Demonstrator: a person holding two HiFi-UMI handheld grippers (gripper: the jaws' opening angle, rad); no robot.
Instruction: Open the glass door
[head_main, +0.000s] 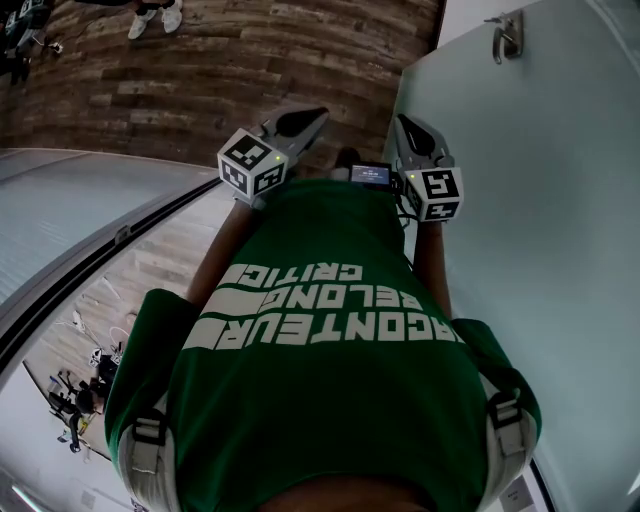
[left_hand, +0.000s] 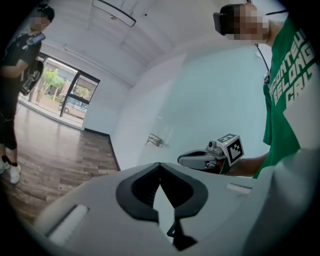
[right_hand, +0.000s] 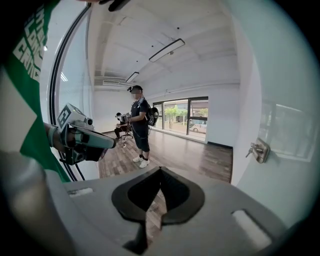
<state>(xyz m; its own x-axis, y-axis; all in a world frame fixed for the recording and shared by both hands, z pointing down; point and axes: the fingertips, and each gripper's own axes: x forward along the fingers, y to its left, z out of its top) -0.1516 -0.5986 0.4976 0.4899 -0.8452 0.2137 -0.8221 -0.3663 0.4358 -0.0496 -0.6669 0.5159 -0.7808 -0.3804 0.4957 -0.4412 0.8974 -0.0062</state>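
Glass door (head_main: 560, 200), frosted and pale, carries a keyed metal lock (head_main: 507, 35).

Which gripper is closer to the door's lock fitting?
The right gripper: it hangs beside the glass door bearing the lock fitting; the left gripper is farther out, over the wood floor.

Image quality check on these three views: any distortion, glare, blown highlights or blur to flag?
Head view: heavy fisheye, the glass door has a bowed edge; the green shirt fills the centre; no glare. Left gripper view: dark vignette at the corners, windows bright, lock small and soft. Right gripper view: same vignette, windows bright but not blown, lock legible.
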